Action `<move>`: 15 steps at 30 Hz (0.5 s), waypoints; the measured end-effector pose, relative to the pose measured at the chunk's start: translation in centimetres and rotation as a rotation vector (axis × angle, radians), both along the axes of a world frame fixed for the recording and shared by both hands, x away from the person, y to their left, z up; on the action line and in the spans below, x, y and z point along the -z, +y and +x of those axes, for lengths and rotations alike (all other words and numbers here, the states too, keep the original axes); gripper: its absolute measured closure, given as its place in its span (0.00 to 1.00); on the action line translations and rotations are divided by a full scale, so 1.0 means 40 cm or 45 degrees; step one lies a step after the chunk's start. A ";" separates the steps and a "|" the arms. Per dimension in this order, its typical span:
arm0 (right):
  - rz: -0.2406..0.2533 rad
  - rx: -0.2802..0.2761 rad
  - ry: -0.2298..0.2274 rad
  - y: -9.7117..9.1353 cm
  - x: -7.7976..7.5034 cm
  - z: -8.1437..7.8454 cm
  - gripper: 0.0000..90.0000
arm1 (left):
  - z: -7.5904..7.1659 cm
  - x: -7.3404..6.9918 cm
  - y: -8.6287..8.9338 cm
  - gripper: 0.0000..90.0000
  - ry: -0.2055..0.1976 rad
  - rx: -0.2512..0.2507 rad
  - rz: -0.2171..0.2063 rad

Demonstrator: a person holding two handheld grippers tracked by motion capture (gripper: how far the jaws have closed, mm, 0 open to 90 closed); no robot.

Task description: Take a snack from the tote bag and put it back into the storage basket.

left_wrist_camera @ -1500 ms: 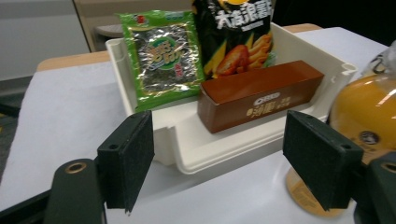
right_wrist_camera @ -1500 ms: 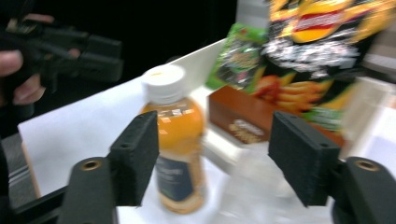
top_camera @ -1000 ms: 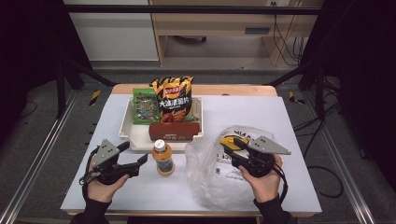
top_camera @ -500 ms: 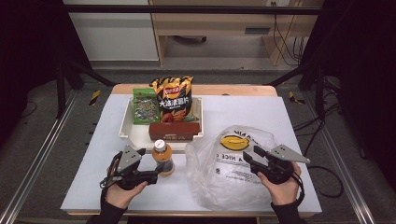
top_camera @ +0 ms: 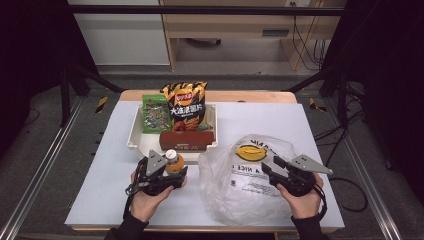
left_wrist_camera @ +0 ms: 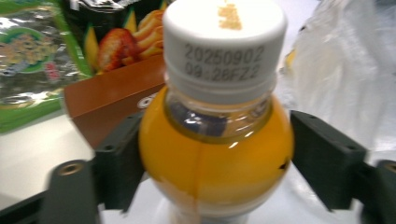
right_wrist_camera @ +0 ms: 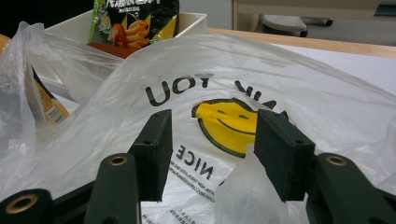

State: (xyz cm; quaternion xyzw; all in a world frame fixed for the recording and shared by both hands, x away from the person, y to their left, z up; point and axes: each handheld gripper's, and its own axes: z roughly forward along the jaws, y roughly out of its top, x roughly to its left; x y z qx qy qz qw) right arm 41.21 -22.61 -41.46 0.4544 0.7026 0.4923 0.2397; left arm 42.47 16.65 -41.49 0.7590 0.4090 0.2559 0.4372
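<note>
The orange juice bottle [left_wrist_camera: 215, 140] stood upright between your left gripper [top_camera: 172, 172]'s jaws, its white cap [left_wrist_camera: 225, 28] above them and its round shoulder level with the pads. Those jaws had just been closing with the bottle between them, yet a sliver of gap showed on the right side, so they were not clamped on it. Just beyond that gripper lay the brown box [top_camera: 186, 140] at the front of the white tray [top_camera: 134, 135], with the chip bag [top_camera: 185, 104] and the green snack packet [top_camera: 156, 113] behind it.

Off to that gripper's right, the clear plastic bag [top_camera: 245, 175] with the yellow smiley print lay slumped on the table. Your right gripper [top_camera: 272, 172] hovered at its near edge, jaws parted and just been opening, a fold of film [right_wrist_camera: 243, 191] rising between the pads without being pinched.

If you lifted before the left pads seated, the bottle could have slipped, since they met its curved shoulder rather than a straight wall. With no mouth held open, it could also have snagged on the loose film or pushed the bag away.
</note>
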 end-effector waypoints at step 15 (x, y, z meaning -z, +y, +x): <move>-0.008 -0.003 0.008 0.005 0.009 0.003 0.53 | 0.007 -0.019 0.072 0.33 0.033 0.061 0.013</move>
